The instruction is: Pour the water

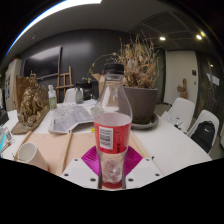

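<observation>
Tongs point(112, 168) grip the upright clear plastic bottle with red label point(113, 128) above the white bench point(170, 145); pouring seems not yet begun.

No wording can be made out. The clear plastic bottle point(113, 130) wears a red label point(112, 132) with small pale marks too fine to read, and the papers point(72, 117) on the worktop point(175, 148) show only unreadable print.
</observation>
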